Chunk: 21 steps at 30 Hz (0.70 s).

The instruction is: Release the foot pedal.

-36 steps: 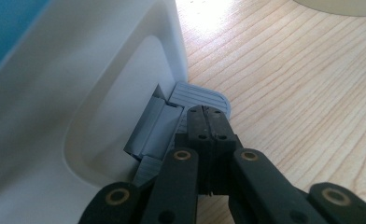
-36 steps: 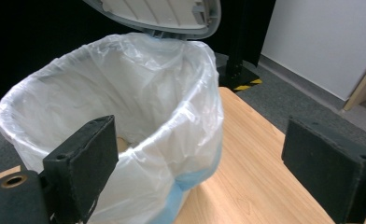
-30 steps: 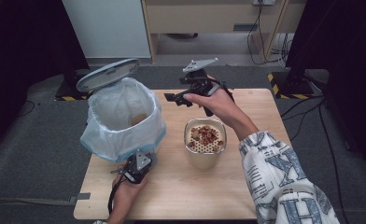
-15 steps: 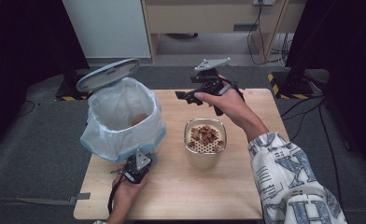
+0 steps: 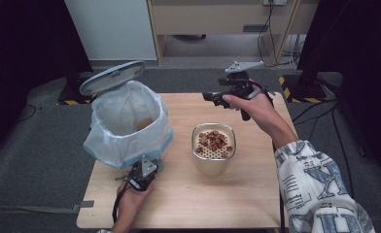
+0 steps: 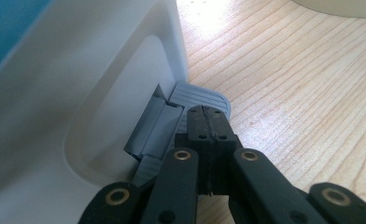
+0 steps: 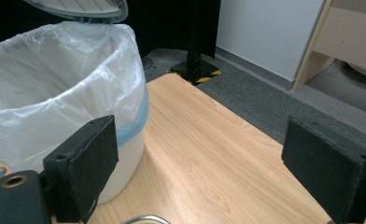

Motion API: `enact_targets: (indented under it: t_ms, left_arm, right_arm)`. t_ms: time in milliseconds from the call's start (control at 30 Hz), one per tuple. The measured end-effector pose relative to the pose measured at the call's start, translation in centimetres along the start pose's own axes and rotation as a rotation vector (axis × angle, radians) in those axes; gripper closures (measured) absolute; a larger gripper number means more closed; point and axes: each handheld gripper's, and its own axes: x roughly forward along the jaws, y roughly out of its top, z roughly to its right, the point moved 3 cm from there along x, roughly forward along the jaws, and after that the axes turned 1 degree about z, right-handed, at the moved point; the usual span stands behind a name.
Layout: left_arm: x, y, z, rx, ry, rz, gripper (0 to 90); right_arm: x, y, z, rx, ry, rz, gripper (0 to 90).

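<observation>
The left gripper view shows what the high view hides: the left gripper [image 6: 208,122], jaws closed together with nothing between them, pressing on the grey pedal [image 6: 197,97] at the foot of the bin [image 5: 129,122]. From above, 1 bin with lid [image 5: 112,77] raised and 1 cup of nuts [image 5: 213,148] stand on the table [image 5: 179,199]. The right gripper [image 7: 204,172] hovers wide and empty over the far edge.

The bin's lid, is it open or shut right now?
Open. The lid stands tilted up behind the bin, baring the white liner, while the shut left gripper presses on the grey pedal.
</observation>
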Motion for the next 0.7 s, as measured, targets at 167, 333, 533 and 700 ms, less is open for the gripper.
enact_targets:
  t_ms: [167,333,533,700]
  left_arm:
    - [-0.3,0.0,0.0,-0.028,0.018,0.007,79.9]
    - [-0.9,0.1,0.2,-0.052,0.018,0.028,63.9]
    - [-1.7,0.4,0.7,-0.076,-0.007,0.057,56.3]
    - [-2.2,0.5,1.3,-0.074,-0.044,0.063,52.2]
  right_arm:
    - [-0.5,-0.6,0.6,0.011,-0.011,-0.001,11.2]
    - [-1.0,-1.3,1.3,0.02,-0.026,-0.006,11.0]
    - [-1.7,-2.4,2.3,0.035,-0.061,-0.013,10.6]
    - [-2.7,-3.4,3.2,0.057,-0.109,-0.006,10.3]
